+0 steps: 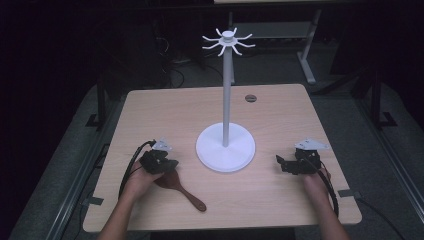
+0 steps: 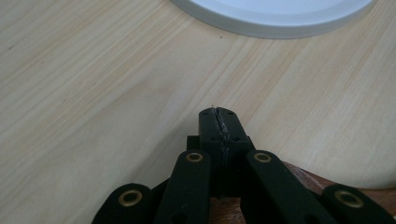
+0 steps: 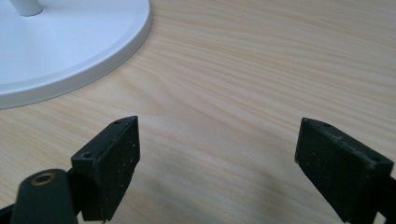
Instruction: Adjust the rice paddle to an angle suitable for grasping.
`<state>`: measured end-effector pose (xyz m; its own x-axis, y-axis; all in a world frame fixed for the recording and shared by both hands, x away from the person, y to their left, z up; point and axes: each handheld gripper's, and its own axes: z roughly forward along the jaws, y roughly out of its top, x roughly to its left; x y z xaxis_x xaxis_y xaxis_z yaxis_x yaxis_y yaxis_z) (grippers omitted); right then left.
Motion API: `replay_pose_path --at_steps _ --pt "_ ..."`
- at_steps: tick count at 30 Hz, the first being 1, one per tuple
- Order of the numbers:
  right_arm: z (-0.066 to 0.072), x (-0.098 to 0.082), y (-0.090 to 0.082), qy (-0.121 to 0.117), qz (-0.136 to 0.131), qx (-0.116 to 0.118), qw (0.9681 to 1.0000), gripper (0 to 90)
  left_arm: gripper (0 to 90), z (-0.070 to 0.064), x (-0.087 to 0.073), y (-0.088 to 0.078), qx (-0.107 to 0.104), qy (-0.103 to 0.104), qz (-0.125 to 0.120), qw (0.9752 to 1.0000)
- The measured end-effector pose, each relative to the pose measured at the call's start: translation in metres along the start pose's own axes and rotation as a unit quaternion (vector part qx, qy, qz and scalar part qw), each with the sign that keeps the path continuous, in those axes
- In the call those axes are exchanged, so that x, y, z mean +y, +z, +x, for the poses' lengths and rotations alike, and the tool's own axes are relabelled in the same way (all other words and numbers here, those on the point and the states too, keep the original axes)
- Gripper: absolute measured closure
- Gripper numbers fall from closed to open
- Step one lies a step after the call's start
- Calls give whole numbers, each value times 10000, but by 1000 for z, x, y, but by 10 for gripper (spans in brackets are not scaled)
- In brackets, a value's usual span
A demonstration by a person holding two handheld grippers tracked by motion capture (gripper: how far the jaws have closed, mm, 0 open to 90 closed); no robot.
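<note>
A tall white stand (image 1: 226,100) with a ring of hooks (image 1: 228,41) at its top rises from a round white base (image 1: 225,150) at mid-table. A dark wooden spoon (image 1: 184,189) lies on the table at the front left, its handle running toward the front edge. My left gripper (image 1: 172,163) rests over the spoon's bowl end, jaws pressed together (image 2: 218,122) with nothing seen between them; the brown wood (image 2: 299,175) shows beneath the linkage. My right gripper (image 1: 281,163) sits right of the base, open (image 3: 217,140) over bare table, nothing between its fingers.
The light wooden table (image 1: 280,115) has a small dark round grommet (image 1: 250,98) near its far edge. The white base's rim (image 2: 280,28) lies just ahead of the left jaws and up-left of the right ones (image 3: 70,60). Cables trail from both grippers toward the front edge.
</note>
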<state>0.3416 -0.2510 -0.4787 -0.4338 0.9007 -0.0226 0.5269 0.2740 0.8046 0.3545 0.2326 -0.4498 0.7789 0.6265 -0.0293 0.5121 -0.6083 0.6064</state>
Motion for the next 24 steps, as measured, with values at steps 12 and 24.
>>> replay_pose_path --at_steps 12,24 --pt "0 0 0 3 -2 -1 10000 134 897 3 -20 -16 -5 -177 -45 9998" --pt "0 0 0 -5 3 -13 10000 134 897 0 -39 -36 -18 -327 -124 9994"
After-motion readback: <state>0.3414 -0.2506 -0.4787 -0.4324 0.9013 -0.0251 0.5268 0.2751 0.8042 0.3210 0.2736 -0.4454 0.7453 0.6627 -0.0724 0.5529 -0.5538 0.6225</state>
